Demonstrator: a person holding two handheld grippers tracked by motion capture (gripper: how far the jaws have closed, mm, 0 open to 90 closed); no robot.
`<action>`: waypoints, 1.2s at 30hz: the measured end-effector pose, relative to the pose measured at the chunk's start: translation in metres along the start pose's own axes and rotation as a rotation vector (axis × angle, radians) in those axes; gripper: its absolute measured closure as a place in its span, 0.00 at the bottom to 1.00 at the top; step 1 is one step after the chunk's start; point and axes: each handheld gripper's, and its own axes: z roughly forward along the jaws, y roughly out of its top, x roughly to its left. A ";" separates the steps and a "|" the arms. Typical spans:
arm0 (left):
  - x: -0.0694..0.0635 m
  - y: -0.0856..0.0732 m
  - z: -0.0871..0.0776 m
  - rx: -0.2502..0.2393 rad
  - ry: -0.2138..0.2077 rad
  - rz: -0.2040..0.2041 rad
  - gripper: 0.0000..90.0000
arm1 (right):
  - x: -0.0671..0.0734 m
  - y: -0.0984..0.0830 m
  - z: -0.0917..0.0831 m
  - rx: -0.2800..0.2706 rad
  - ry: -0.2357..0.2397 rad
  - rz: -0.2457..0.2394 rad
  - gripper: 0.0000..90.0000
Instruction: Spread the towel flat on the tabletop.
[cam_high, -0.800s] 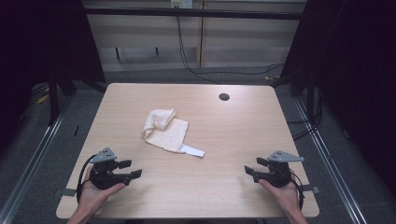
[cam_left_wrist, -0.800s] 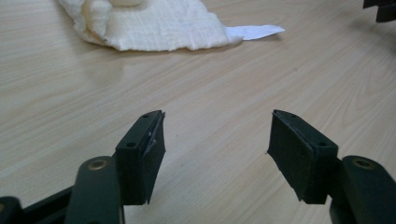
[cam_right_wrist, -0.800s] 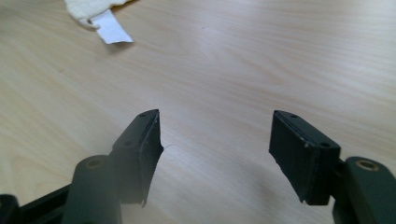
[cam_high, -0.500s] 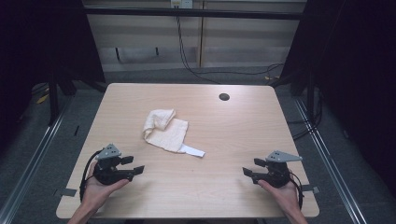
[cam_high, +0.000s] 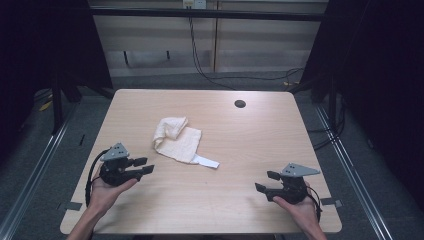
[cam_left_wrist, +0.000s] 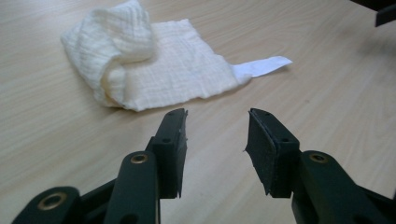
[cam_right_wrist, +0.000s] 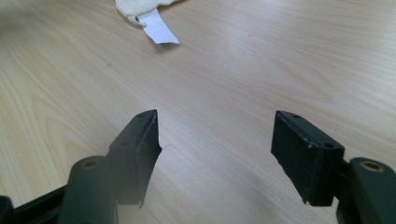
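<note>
From the high view I get the whole table (cam_high: 300, 135), both hands, and a dark round hole (cam_high: 240, 104) well beyond the cloth (cam_high: 177, 140). The gripper views add weave detail. In the left gripper view I see the cloth (cam_left_wrist: 154, 65) just ahead of the jaws; the right gripper view catches its near edge (cam_right_wrist: 135, 5) and the white tag (cam_right_wrist: 156, 27). Left gripper (cam_high: 142, 166): jaws apart, nothing between them, cloth close in front. Right gripper (cam_high: 266, 182): jaws apart too, gap bare, cloth well away. The cloth lies flat on the table, cream, waffle-textured, one end bunched into a roll, tag (cam_high: 206, 162) sticking out of the corner toward the right gripper.
</note>
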 end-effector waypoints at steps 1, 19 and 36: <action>0.002 0.002 0.002 -0.001 -0.002 -0.008 0.65 | 0.000 0.000 0.001 0.010 0.009 -0.003 0.36; 0.025 0.044 0.049 0.059 -0.026 0.003 0.63 | -0.001 0.000 0.007 0.033 0.041 0.015 0.31; 0.039 0.043 0.097 0.125 -0.022 -0.027 0.57 | 0.004 0.001 0.009 0.052 0.079 -0.004 0.30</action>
